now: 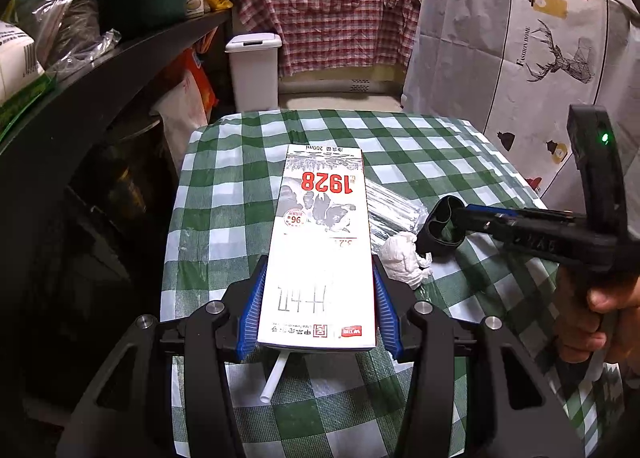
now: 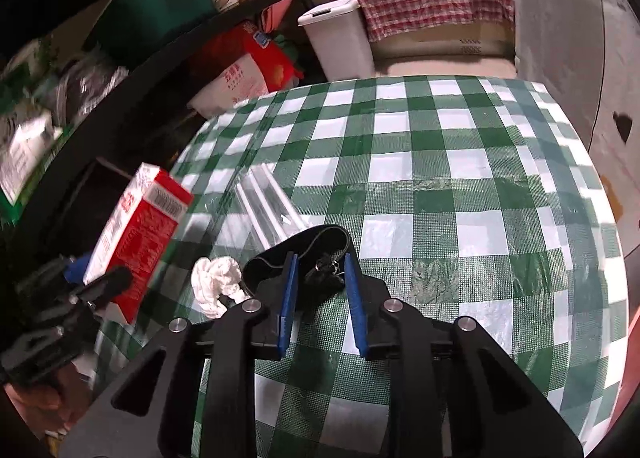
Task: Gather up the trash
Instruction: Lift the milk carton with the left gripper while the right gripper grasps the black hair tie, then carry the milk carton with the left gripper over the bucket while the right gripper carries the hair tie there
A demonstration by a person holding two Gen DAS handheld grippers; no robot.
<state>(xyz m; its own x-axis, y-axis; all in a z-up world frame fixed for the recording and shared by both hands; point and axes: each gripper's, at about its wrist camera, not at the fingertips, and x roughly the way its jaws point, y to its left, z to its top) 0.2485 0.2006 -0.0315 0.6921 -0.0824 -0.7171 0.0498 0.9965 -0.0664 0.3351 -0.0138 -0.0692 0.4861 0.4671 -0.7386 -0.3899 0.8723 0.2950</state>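
Carton (image 1: 320,242) marked "1928", "200ml"

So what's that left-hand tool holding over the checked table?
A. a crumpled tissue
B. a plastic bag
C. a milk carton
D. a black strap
C: the left gripper has its blue fingers pressed on both sides of the milk carton, which hangs off the table.
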